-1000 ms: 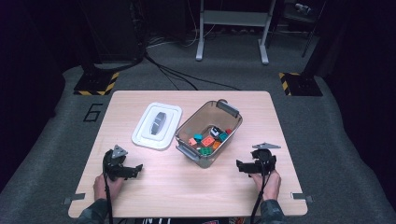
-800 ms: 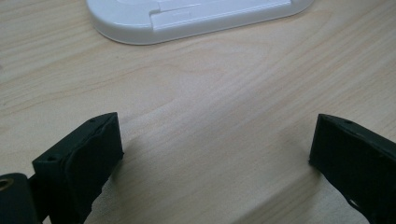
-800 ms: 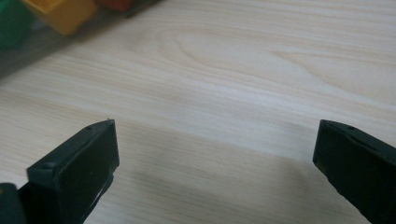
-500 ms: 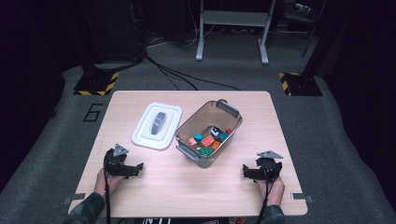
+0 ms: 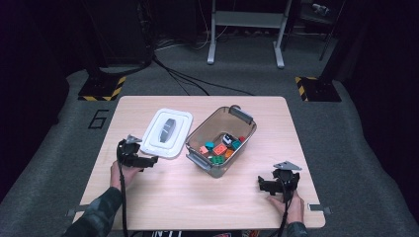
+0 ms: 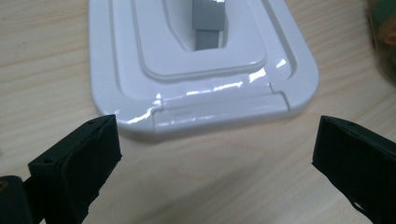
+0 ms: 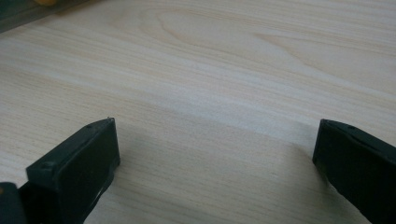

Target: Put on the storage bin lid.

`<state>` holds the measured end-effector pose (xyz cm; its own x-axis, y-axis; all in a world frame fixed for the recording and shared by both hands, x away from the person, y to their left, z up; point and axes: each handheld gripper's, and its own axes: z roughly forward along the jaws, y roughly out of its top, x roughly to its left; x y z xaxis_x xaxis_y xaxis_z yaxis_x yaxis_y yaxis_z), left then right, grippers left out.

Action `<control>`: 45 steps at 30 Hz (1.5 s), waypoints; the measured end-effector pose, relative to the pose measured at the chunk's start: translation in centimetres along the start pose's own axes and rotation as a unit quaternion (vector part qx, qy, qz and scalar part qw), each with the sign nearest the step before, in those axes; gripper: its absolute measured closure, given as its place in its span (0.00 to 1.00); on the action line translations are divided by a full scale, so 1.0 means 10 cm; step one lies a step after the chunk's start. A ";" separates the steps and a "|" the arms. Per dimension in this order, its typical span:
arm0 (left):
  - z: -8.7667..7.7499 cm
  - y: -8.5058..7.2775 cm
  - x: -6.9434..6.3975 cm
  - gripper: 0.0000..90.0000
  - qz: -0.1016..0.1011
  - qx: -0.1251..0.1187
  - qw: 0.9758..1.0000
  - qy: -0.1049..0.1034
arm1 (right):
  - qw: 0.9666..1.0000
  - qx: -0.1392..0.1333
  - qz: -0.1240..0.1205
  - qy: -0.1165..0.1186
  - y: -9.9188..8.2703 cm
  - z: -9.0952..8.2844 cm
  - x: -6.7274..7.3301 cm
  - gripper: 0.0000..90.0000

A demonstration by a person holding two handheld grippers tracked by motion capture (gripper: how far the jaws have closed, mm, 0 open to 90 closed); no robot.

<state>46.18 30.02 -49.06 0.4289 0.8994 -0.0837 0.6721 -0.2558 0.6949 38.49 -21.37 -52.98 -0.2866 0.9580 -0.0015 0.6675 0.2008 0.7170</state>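
The white lid (image 6: 201,70) is cut off at the top of the left gripper view, its grey handle only partly seen; it lies flat on the table (image 5: 316,148), left of the brown bin (image 5: 221,140), long axis running near to far; the left gripper (image 5: 148,161), jaws wide apart, has moved up to its near edge; the right gripper (image 5: 264,185), also spread, has pulled back nearer.

table (image 5: 197,197) bright | surroundings dark | glare on lid (image 6: 205,88) | tongs blurred
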 end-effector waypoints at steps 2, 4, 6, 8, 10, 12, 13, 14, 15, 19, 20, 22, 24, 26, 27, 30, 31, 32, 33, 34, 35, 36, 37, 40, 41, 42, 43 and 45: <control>0.07 0.11 -0.01 0.01 -0.002 0.009 1.000 -0.001 | 1.000 0.000 0.000 0.000 0.00 0.00 0.00 0.00; 0.13 0.23 -0.01 0.01 -0.005 0.014 1.000 -0.003 | 1.000 0.000 0.000 0.000 0.00 0.00 0.00 0.00; 0.19 0.33 0.00 0.02 -0.010 0.011 1.000 -0.008 | 1.000 0.000 0.000 0.000 0.00 0.00 0.00 0.00; 0.25 0.42 0.00 0.04 -0.016 -0.002 1.000 -0.012 | 1.000 0.000 0.000 0.000 0.00 0.00 0.00 0.00; 0.32 0.49 0.02 0.06 -0.031 -0.005 0.999 -0.013 | 1.000 0.000 0.000 0.000 0.00 0.00 0.00 0.00; 0.39 0.55 0.04 0.11 -0.026 0.000 1.000 -0.011 | 1.000 0.000 0.000 0.000 0.00 0.00 0.00 0.00; 0.43 0.58 0.04 0.12 -0.033 -0.002 0.999 -0.014 | 1.000 0.000 0.000 0.000 0.00 0.00 0.00 0.00; 0.46 0.60 0.04 0.14 -0.021 -0.003 1.000 -0.005 | 1.000 0.000 0.000 0.000 0.00 0.00 0.00 0.00; 0.49 0.61 0.02 0.18 -0.013 -0.003 1.000 0.004 | 1.000 0.000 0.000 0.000 0.00 0.00 0.00 0.00; 0.61 0.67 0.02 0.35 -0.024 -0.006 0.999 0.024 | 1.000 0.000 0.000 0.000 0.00 0.00 0.00 0.00; 0.62 0.69 0.02 0.43 -0.030 -0.004 0.999 0.028 | 1.000 0.000 0.000 0.000 0.00 0.00 0.00 0.00; 0.68 0.69 0.01 0.52 -0.029 -0.009 0.999 0.043 | 1.000 -0.001 0.002 0.000 0.00 0.00 0.01 0.00; 0.73 0.70 -0.02 0.58 -0.018 -0.001 0.999 0.042 | 1.000 -0.001 0.002 -0.001 0.00 0.00 0.01 0.00; 0.77 0.68 -0.04 0.67 -0.017 -0.008 0.999 0.038 | 1.000 -0.001 0.002 -0.001 0.00 0.00 0.01 0.00; 0.77 0.69 -0.05 0.73 -0.013 -0.010 0.999 0.036 | 1.000 -0.001 0.002 -0.001 0.00 0.00 0.01 0.00; 0.75 0.68 -0.05 0.75 -0.010 -0.004 0.999 0.033 | 1.000 -0.001 0.002 -0.001 0.00 0.00 0.01 0.00; 0.74 0.67 -0.04 0.75 -0.008 -0.007 0.999 0.033 | 1.000 -0.001 0.002 -0.001 0.00 0.00 0.01 0.00; 0.72 0.65 -0.04 0.75 -0.007 -0.004 0.999 0.032 | 1.000 -0.001 0.002 0.000 0.00 0.00 0.01 0.00; 0.70 0.63 -0.02 0.75 -0.008 -0.003 1.000 0.027 | 1.000 -0.001 0.002 0.000 0.00 0.00 0.01 0.00; 0.66 0.59 -0.01 0.75 -0.006 -0.005 1.000 0.026 | 1.000 -0.001 0.002 -0.001 0.00 0.00 0.01 0.00; 0.64 0.56 0.00 0.75 -0.002 -0.006 1.000 0.022 | 1.000 -0.001 0.002 0.000 0.00 0.00 0.01 0.00; 0.61 0.52 0.01 0.75 -0.003 -0.009 1.000 0.016 | 1.000 -0.001 0.002 -0.001 0.00 0.00 0.01 0.00; 0.57 0.49 0.02 0.75 -0.004 -0.011 1.000 0.015 | 1.000 -0.001 0.002 -0.001 0.00 0.00 0.01 0.00; 0.45 0.38 0.08 0.75 0.000 -0.007 1.000 0.006 | 1.000 -0.001 0.002 0.000 0.00 0.00 0.01 0.00; 0.41 0.33 0.08 0.75 0.005 -0.008 1.000 0.006 | 1.000 -0.001 0.003 0.000 0.00 0.00 0.01 0.00; 0.38 0.28 0.07 0.75 -0.001 -0.015 1.000 0.002 | 1.000 0.000 0.002 0.000 0.00 0.00 0.01 0.00; 0.34 0.23 0.07 0.75 -0.001 -0.018 1.000 -0.001 | 1.000 0.000 0.001 0.000 0.00 0.00 0.01 0.00; 0.28 0.17 0.06 0.75 0.001 -0.019 1.000 -0.003 | 1.000 0.000 0.001 0.000 0.00 0.00 0.01 0.00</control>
<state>49.32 29.13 -49.97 0.4336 0.8970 -0.0858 0.6471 -0.2437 0.7224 38.42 -21.33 -52.97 -0.2849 0.9585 0.0002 0.6679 0.1984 0.7173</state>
